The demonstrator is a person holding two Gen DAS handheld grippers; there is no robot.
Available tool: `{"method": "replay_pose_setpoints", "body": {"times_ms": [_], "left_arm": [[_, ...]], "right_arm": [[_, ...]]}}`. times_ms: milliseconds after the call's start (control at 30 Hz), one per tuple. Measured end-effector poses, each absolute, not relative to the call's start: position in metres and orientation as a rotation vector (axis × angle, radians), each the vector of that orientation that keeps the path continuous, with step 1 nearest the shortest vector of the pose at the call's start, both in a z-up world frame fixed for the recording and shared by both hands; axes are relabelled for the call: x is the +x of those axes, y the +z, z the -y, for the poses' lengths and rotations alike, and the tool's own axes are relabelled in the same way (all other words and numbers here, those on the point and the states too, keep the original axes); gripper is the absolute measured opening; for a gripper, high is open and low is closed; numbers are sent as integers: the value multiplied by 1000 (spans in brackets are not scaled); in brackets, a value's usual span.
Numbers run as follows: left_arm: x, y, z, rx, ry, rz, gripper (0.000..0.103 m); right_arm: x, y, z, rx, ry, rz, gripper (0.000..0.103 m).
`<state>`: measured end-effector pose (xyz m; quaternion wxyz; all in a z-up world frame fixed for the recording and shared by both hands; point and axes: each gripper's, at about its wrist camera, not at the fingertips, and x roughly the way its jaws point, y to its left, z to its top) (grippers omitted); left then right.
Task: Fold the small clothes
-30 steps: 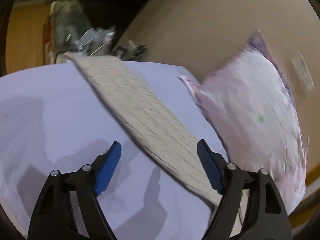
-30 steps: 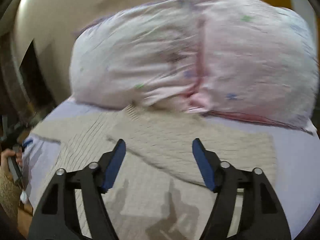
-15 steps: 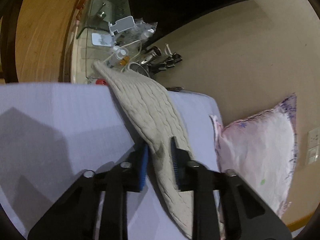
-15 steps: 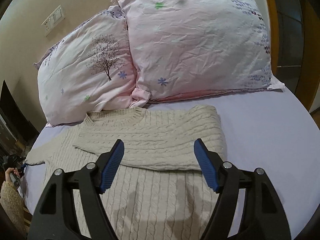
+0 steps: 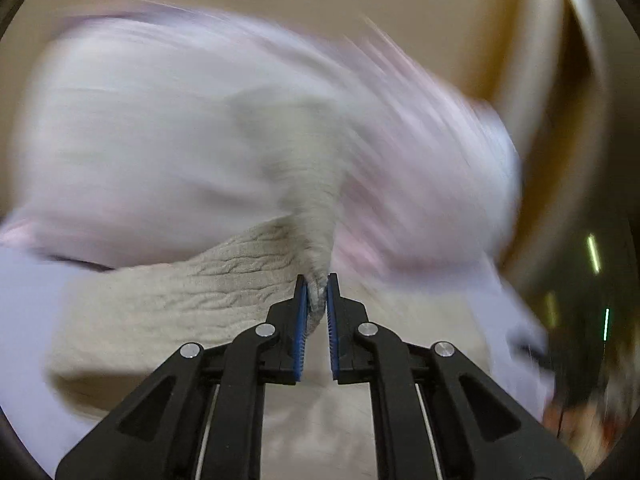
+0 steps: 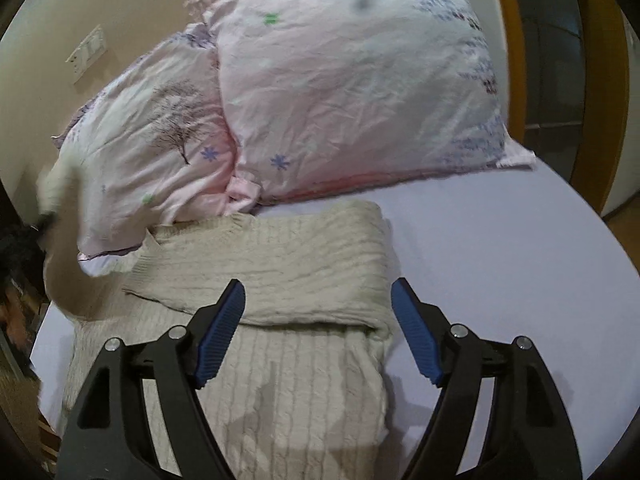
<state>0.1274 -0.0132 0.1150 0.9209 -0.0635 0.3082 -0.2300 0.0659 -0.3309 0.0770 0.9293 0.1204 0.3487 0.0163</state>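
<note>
- Beige cable-knit sweater [image 6: 280, 304] lies flat on lavender bedsheet [image 6: 500, 264], neckline toward the pillows
- Its right sleeve [image 6: 288, 268] is folded across the chest, lying over the body
- Left sleeve [image 5: 316, 200] is lifted off the bed, pinched at its end btwn the blue pads [image 5: 301, 320] of the left gripper [image 5: 317, 292]; jaws clenched tight on the knit
- In left wrist view the sleeve rises from the jaws up in front of the pillows; most of that view is motion-blurred, details behind hard to read
- In right wrist view the lifted sleeve shows as a pale blurred strip at far left edge, beside the left pillow
- Right gripper [image 6: 318, 300] hovers over the sweater's mid body w/ jaws spread wide, nothing btwn them; its shadow falls on the knit below
- Two pink floral pillows: one w/ tree print [image 6: 160, 136] at left, bigger one [image 6: 360, 80] at right, overlapping, just behind the sweater's collar
- Beige wall w/ switch plate [image 6: 86, 54] behind left pillow
- Wooden door frame [image 6: 516, 40] at right of bed
</note>
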Motion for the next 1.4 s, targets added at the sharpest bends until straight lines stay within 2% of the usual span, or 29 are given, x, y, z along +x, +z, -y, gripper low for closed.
{"method": "replay_pose_setpoints", "body": {"times_ms": [33,100,267,300,333,400,467,567,733,800,867,900,1000,1067,1100,1133,1167,1200,1267,1400], "left_arm": [[127,94,56,-45,-547,-709,8],[122,67,91,25,-595,-799,8],[99,78,39,-28,-525,-772,9],[87,84,17,-53,-507,-760,17],[76,88,4,-72,-498,-753,32],[45,96,-43,-136,-473,-742,51],[17,98,-76,-190,-471,-747,54],[-38,85,-139,-343,-463,-775,66],[-112,48,-204,-566,-446,-811,67],[-126,28,-210,-606,-445,-841,67],[-129,9,-208,-640,-457,-874,67],[-129,2,-206,-654,-462,-887,67],[-122,-22,-188,-685,-518,-930,67],[-120,-28,-180,-694,-543,-936,64],[-117,-31,-175,-710,-556,-937,57],[-115,-34,-172,-723,-568,-938,47],[-113,-35,-170,-737,-576,-939,41],[-111,-37,-167,-746,-576,-945,28],[-110,-41,-166,-780,-564,-965,8],[-108,-15,-169,-790,-577,-900,6]], "right_arm": [[64,74,335,258,26,-728,75],[57,74,344,279,26,-738,75],[20,78,369,325,77,-744,79],[12,76,373,352,108,-756,79],[1,72,377,395,164,-776,80],[-23,64,382,481,294,-817,80],[-49,58,384,541,404,-851,80],[-90,51,383,543,501,-899,79],[-127,5,389,708,524,-1043,74],[-125,-14,389,768,521,-1086,68],[-121,-37,382,830,545,-1119,57],[-118,-42,378,851,566,-1119,56],[-112,-54,365,910,647,-1087,50],[-107,-59,361,946,687,-1075,32],[-106,-63,357,962,706,-1071,25],[-106,-62,356,966,719,-1067,13],[-105,-60,355,961,728,-1059,9],[-108,-56,356,946,734,-1047,9],[-108,-39,353,881,774,-978,8],[-95,24,358,774,810,-805,7]]}}
